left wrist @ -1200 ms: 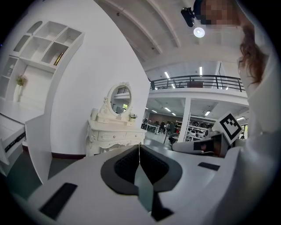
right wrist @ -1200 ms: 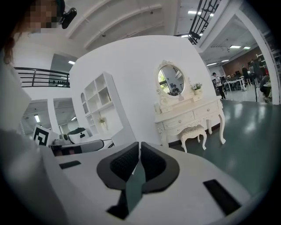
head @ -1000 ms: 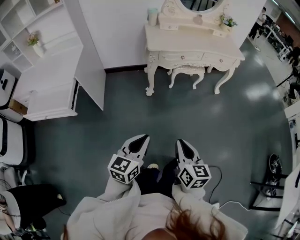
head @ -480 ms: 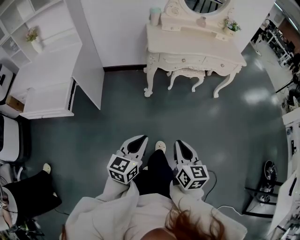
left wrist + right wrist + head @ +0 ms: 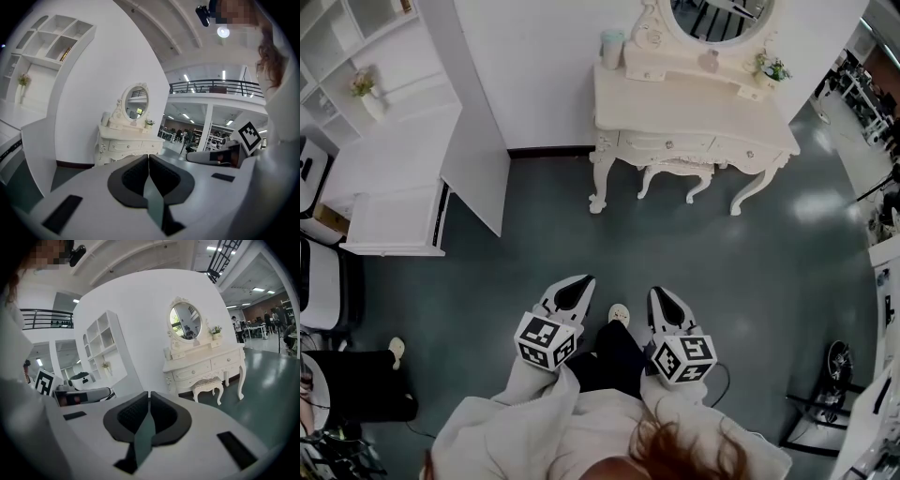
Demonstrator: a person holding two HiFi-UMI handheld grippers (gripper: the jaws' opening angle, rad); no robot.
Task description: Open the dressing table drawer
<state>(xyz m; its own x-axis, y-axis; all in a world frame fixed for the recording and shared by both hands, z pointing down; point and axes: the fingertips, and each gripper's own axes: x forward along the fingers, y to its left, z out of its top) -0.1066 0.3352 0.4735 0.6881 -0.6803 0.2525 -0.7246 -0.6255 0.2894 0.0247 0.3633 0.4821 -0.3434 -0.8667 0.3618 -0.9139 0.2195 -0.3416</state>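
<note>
The floor (image 5: 534,234) is the largest surface, a dark teal-grey sheet with a smooth, slightly glossy finish that throws back pale light patches. Behind it rises a plain matte white wall (image 5: 544,66), and at the left stands a boxy white shelving unit (image 5: 394,141) with square open compartments.

Against the wall stands the bench (image 5: 694,103), a cream dressing table with a flat top, a scalloped carved apron and curved cabriole legs. An oval mirror (image 5: 717,19) in an ornate moulded frame rises from its back edge. A small stool (image 5: 675,173) with a padded top and matching curved legs is tucked beneath it. The drawer (image 5: 666,143) sits in the apron, flush and shut, with a tiny round knob; a second one lies beside it to the right. A pale cylindrical cup (image 5: 611,47) and a little potted plant (image 5: 773,68) stand on the raised back ledge of the top.

Well apart from the bench, over bare floor, the left gripper (image 5: 581,278) and right gripper (image 5: 659,292) point towards it. Each has smooth grey-white shells, dark ribbed pads and a marker cube. The jaws of both grippers are pressed together with nothing between them.
</note>
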